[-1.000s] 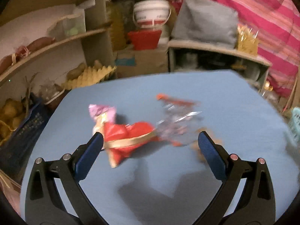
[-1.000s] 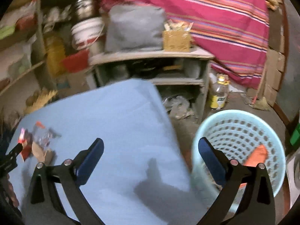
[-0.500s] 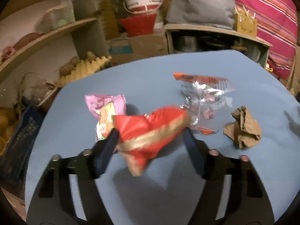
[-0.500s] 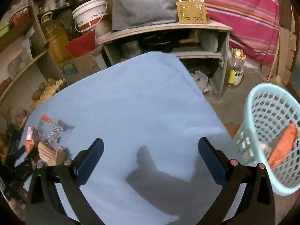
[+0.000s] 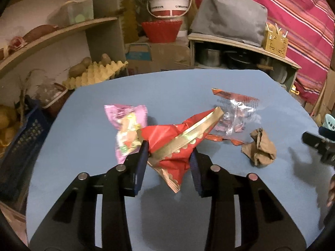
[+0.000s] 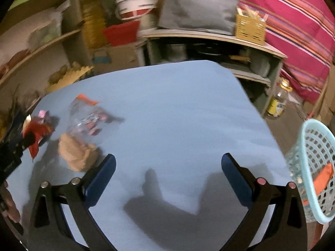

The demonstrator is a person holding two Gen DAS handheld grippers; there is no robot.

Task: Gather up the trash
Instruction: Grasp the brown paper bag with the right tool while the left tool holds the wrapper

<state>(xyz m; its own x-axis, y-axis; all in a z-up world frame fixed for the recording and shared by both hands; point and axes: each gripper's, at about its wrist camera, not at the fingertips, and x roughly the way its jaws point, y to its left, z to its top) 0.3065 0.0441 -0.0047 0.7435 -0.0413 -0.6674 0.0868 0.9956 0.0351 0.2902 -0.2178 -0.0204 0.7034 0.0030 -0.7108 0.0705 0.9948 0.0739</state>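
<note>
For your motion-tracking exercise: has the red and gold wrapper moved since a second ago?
Yes. The red and gold wrapper has lifted off the blue table in the left gripper, its gold band tilting upward past the pink wrapper.

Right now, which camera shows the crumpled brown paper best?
The left wrist view: the crumpled brown paper lies sharp and unobstructed on the blue table. The right wrist view shows it blurred, beside the right gripper's left finger.

1. Around the left gripper (image 5: 168, 156), a pink packet (image 5: 127, 129), a clear wrapper (image 5: 236, 113) and a brown paper wad (image 5: 260, 147) crowd the blue table (image 5: 83, 136).
2. Open tabletop lies between the wad and the basket (image 6: 316, 167) beside the table edge.
</note>
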